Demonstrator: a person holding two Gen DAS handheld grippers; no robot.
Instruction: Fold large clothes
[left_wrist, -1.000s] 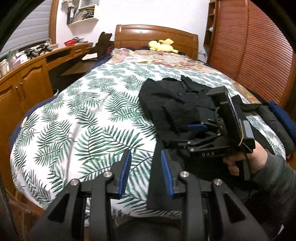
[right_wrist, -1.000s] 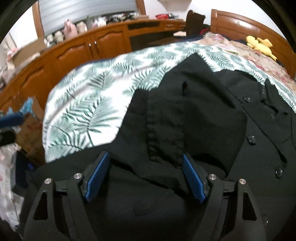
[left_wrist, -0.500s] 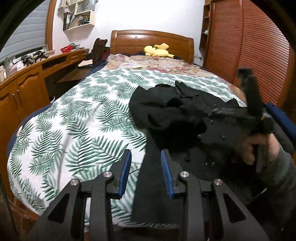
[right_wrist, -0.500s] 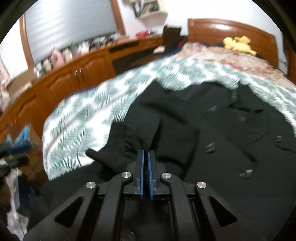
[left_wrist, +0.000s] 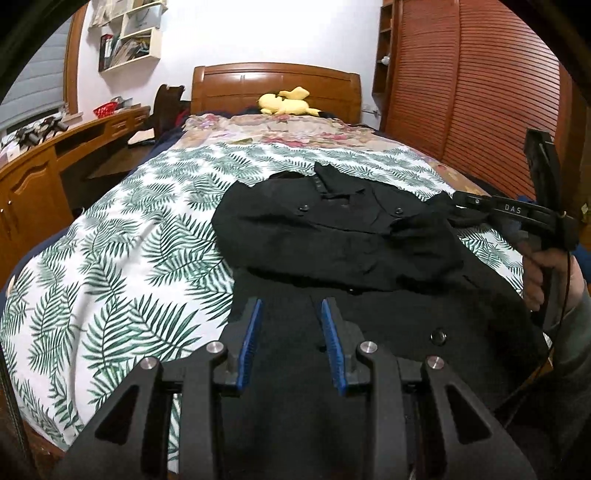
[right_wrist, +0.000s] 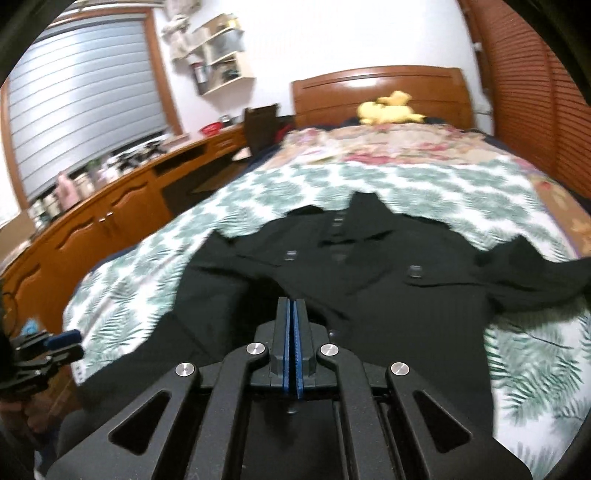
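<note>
The left gripper (left_wrist: 291, 341) has its fingers partly spread over the hem of the black coat (left_wrist: 343, 236), apparently not pinching it. At two o'clock, the right gripper (right_wrist: 293, 349), blue pads pressed together, grips a sleeve. The coat lies on the leaf-print bedspread (left_wrist: 122, 236); a yellow plush toy (left_wrist: 286, 105) sits at twelve.

left tongs (left_wrist: 290, 332): matte black frame, blue ribbed pads, silver screw heads | right tongs (right_wrist: 293, 347): same build, white "DAS" lettering on side, thin black cable | sleeve (left_wrist: 570, 354), right edge: grey
</note>
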